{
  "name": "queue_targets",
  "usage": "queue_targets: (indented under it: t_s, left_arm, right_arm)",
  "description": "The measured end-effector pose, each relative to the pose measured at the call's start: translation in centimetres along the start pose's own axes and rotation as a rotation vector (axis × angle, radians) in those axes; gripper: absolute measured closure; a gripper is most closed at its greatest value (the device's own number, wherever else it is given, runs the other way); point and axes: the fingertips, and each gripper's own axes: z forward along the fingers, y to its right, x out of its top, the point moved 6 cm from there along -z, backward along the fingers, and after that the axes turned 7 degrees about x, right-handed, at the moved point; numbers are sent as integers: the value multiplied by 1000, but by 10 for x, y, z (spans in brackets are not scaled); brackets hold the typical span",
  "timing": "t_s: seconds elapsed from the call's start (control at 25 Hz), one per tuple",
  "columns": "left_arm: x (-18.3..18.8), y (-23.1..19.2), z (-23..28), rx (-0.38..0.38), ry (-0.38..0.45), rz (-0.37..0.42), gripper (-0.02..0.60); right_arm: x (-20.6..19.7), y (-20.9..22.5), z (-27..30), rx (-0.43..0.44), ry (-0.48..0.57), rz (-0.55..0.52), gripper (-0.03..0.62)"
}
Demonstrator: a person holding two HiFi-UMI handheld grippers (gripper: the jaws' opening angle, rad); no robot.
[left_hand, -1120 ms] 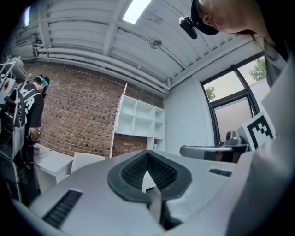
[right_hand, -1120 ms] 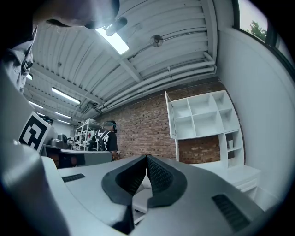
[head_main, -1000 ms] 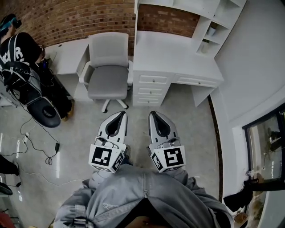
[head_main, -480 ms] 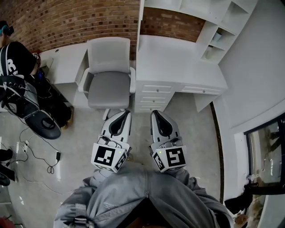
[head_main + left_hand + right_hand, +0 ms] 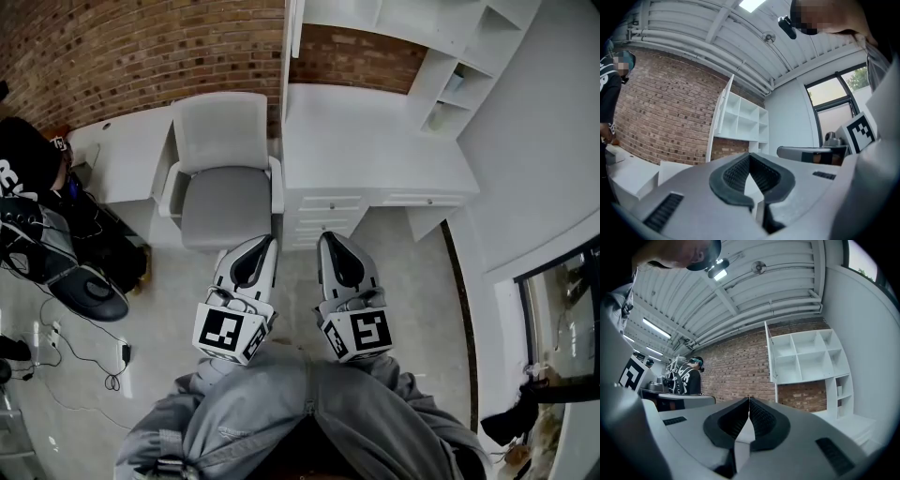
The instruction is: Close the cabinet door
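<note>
Left gripper and right gripper were side by side, both jaws pressed together on nothing, open white cabinet door well ahead, up above the desk.

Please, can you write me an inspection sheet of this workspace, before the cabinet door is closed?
Surface: white desk, nothing seen on its top.
Job's things: cabinet door of the shelf unit stands open.
Clutter: grey chair at the desk; small item in a side shelf, too small to tell.
Grippers: left gripper and right gripper shut, empty.
Cables: loose cables on the floor at left.
Surroundings: brick wall, person at left, window at right.
</note>
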Motion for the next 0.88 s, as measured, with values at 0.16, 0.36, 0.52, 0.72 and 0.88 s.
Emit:
queue_targets:
  t_s: [0.16,0.36,0.52,0.72,0.88]
  left_arm:
    - [-2,-14,13,-26,-5,-4,578]
    - [-4,-25,19,-46,-14,-12,580]
    - [-10,-32,20,-45,-32,-27,578]
    - [-14,-44,22,-37,-41,-35,578]
    - [-14,-52,30,-20,-40,-33,578]
  right_arm:
    - [-3,3,15,-29,-3,0,568]
    - [-6,2,25,-49,-16,7,566]
    - [-11,0,31,-47,-33,14,568]
    - [-15,-3,44,-35,-38,24,568]
    - [-17,1,58,-8,-31,24,567]
